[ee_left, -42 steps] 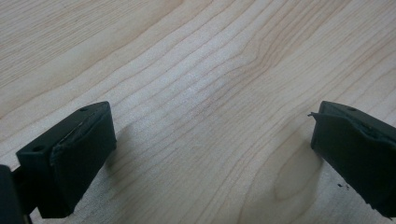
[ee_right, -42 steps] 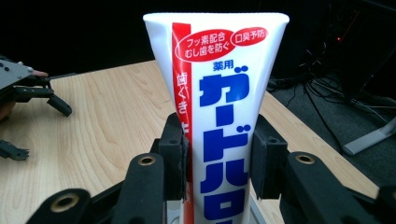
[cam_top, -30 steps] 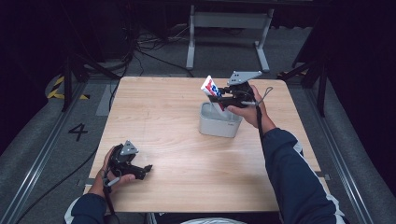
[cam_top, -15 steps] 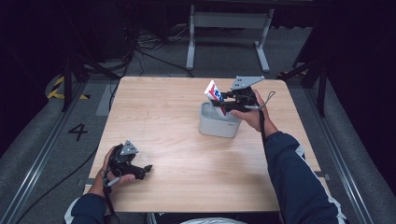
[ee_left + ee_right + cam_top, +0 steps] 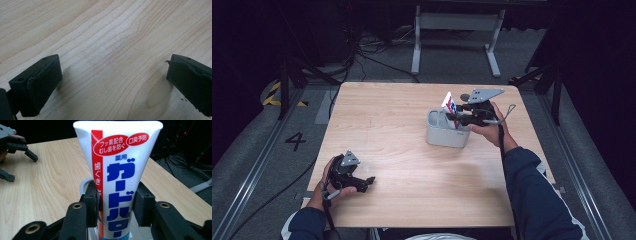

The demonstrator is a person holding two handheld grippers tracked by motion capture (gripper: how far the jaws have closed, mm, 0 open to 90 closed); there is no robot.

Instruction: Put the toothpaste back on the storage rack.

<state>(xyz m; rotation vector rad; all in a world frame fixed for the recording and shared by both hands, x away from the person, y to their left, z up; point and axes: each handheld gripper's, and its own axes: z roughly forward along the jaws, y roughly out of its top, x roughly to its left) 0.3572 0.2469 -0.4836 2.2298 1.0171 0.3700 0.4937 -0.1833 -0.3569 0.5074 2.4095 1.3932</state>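
Toothpaste tube [image 5: 117,182] (upright) in closed right tongs [image 5: 117,203]

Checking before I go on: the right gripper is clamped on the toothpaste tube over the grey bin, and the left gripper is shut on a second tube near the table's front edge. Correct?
Not quite. The left gripper holds nothing: the left gripper view shows its jaws wide apart over bare table. The rest stands: the right gripper is clamped on the toothpaste tube over the grey bin.

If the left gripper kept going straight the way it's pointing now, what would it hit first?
Most likely the bare wooden table. The left gripper has its jaws open with nothing between them, angled down at the wood just ahead; how close the surface lies is hard to tell.
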